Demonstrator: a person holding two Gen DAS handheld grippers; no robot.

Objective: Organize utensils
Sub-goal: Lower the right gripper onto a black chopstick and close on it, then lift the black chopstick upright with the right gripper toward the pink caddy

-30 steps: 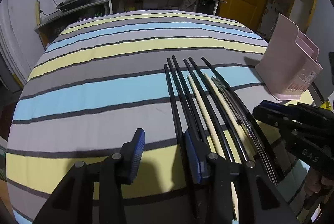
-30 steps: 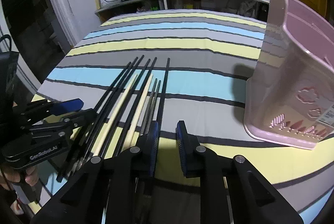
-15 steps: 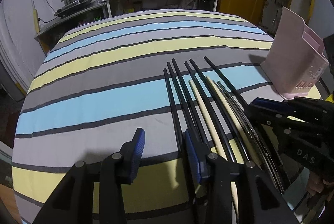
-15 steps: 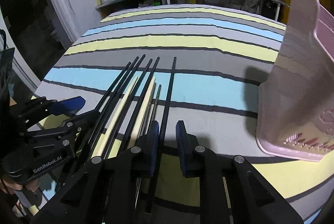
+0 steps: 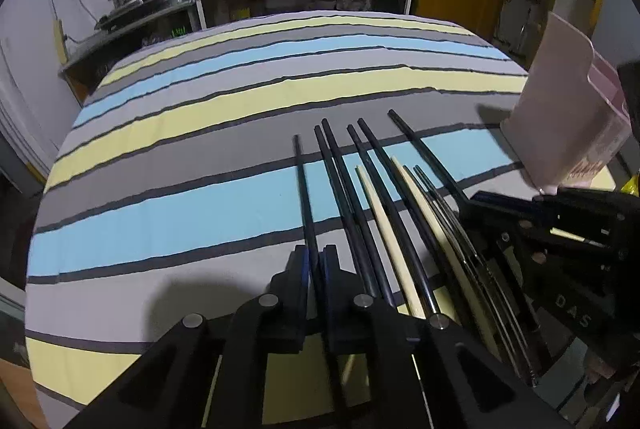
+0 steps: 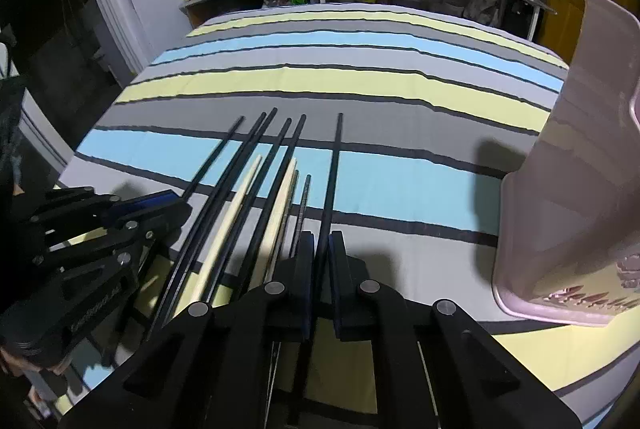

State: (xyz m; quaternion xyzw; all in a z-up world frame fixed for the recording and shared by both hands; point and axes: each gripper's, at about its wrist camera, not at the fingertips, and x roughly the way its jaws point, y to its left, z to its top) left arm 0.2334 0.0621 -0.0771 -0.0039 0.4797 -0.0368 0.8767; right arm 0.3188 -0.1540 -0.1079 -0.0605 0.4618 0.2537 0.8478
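We are pinching one black chopstick in each hand. The left gripper (image 5: 315, 261) has just been closing, and its jaws are now pressed onto the leftmost black chopstick (image 5: 303, 189) of the row, near its thick end. The right gripper (image 6: 319, 257) has just been closing too, and its jaws are gripping the rightmost black chopstick (image 6: 334, 169), also towards its near end.

The chopsticks are lying side by side on the striped surface (image 5: 180, 205), tips pointing away from us. The pink utensil holder (image 6: 568, 189) is standing to the right of the row, apart from it.

We are judging these sticks to be light, stiff and smooth. A thin round stick is likely to swivel or slip between flat pads, so a hold nearer the middle would be steadier than one at the very end. Lifting slowly should keep the far tip from drooping and dragging its neighbours.

Counting the row in the right wrist view, we are seeing six black chopsticks, the two held ones included. Between them are lying two pale wooden chopsticks (image 6: 234, 213) and two thin metal chopsticks (image 6: 302, 205), though the metal pair is partly hidden, so that count is less sure. There is one holder.
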